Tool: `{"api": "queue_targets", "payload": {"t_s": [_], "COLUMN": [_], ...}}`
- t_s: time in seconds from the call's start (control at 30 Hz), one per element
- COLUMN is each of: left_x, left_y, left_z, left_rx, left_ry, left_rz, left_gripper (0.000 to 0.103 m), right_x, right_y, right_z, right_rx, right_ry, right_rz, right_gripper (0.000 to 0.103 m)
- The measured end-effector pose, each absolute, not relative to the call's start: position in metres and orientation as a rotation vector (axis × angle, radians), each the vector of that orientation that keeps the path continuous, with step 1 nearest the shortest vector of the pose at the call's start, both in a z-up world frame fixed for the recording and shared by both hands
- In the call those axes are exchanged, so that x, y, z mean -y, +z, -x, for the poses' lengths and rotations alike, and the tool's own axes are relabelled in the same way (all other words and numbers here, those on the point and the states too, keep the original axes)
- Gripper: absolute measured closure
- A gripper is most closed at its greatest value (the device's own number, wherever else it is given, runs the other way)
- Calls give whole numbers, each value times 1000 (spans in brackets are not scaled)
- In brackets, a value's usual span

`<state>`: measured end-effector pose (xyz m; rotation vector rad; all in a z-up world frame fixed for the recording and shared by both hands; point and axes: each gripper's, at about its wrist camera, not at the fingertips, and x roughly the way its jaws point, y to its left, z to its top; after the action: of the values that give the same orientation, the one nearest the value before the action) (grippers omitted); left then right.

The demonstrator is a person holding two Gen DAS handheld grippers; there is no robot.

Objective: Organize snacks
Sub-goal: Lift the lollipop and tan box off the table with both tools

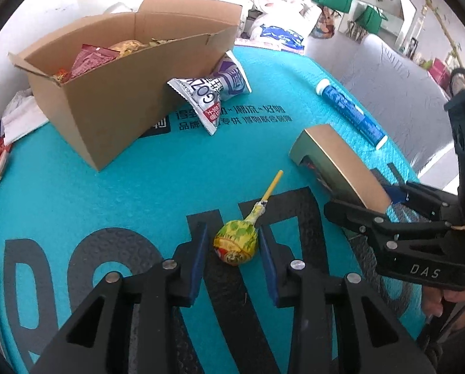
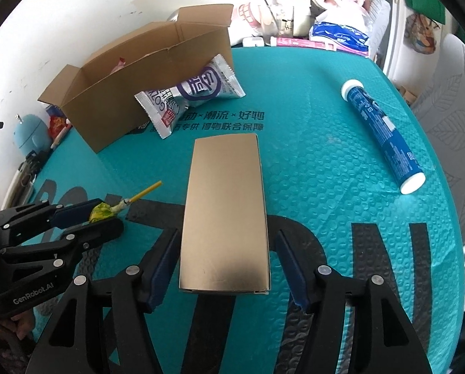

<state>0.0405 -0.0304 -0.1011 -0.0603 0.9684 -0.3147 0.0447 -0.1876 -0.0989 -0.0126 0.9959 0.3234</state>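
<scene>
A lollipop [image 1: 235,244] in a yellow-green wrapper lies on the teal mat [image 1: 139,193], its yellow stick pointing away. My left gripper [image 1: 232,227] straddles its head, jaws narrow; a thin gap shows at the left pad, so it is open. A flat gold box [image 2: 224,212] lies lengthwise between the fingers of my right gripper [image 2: 226,233], which is open with a sliver of mat on each side. At the back left, an open cardboard box [image 1: 107,118] holds several snack packets. A silver and purple packet [image 2: 192,99] leans on its front wall.
A blue tube [image 2: 381,134] with white caps lies on the mat at the right. Bags and clutter crowd the far edge, and a pale blue gadget [image 2: 33,134] sits off the mat at the left. The two grippers work close side by side.
</scene>
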Motion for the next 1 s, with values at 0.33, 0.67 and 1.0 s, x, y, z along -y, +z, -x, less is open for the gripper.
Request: {"api": "queue_targets", "payload": {"t_s": [0.33, 0.67, 1.0], "left_x": [27, 18, 9], "left_y": [-97, -71, -27], "left_z": [-42, -42, -51], "left_rx": [-979, -907, -776], "left_ry": [-317, -307, -293], "left_rz": [78, 84, 99], "left_gripper": [79, 79, 79], "right_x": [193, 178, 157], "right_y": [-97, -75, -36], "right_z": [-41, -33, -41], "right_rx": [-970, -932, -853], "right_ry": [343, 441, 524], "right_rz": [-38, -33, -10], "right_gripper": [59, 60, 59]}}
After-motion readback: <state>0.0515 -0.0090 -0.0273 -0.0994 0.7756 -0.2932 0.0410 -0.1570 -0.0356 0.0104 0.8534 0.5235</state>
